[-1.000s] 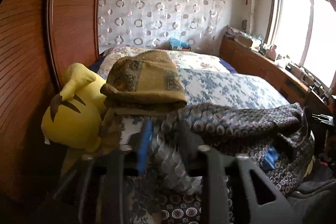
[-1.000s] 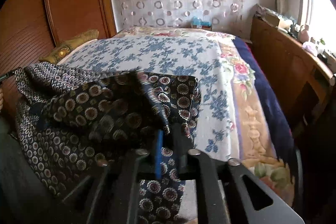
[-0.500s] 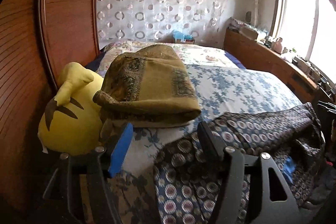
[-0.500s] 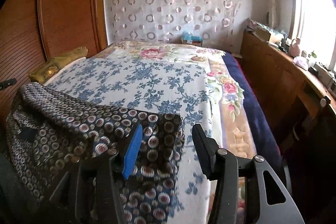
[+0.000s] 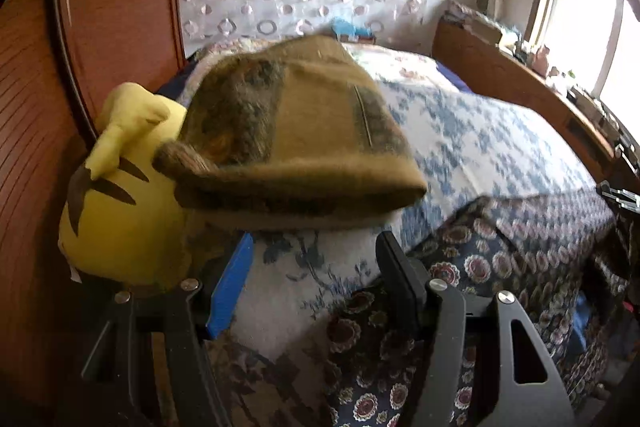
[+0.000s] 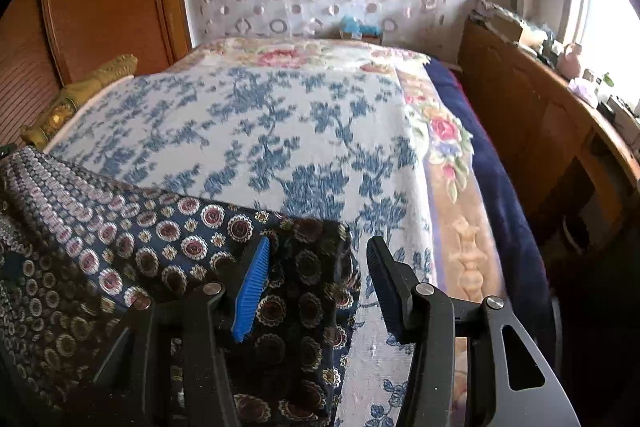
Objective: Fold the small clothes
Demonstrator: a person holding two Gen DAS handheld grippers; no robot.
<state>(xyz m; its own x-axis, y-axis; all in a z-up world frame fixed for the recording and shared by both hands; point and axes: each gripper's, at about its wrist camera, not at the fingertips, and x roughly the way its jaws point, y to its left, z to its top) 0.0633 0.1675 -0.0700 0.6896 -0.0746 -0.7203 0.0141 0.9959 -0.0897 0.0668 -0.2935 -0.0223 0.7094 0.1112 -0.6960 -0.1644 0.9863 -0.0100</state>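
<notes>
Both tongs had just let go: the left gripper (image 5: 316,279) and right gripper (image 6: 316,279) gaped wide and empty, the patterned garment (image 6: 168,259) dropped folded on the floral bedspread (image 6: 280,131) beneath and between them, so that fold seemed finished.

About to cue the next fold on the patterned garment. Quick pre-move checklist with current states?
1. Left tool open, nothing between the fingers: ok.
2. Right tool open, over the garment's corner, not gripping it: ok.
3. Patterned garment lying on the bedspread, released: ok.
4. Garment flat and edges aligned: cannot tell, its lower part runs out of view.
5. Olive folded blanket and yellow plush toy close ahead of the left tool: not ok, tight space.
</notes>
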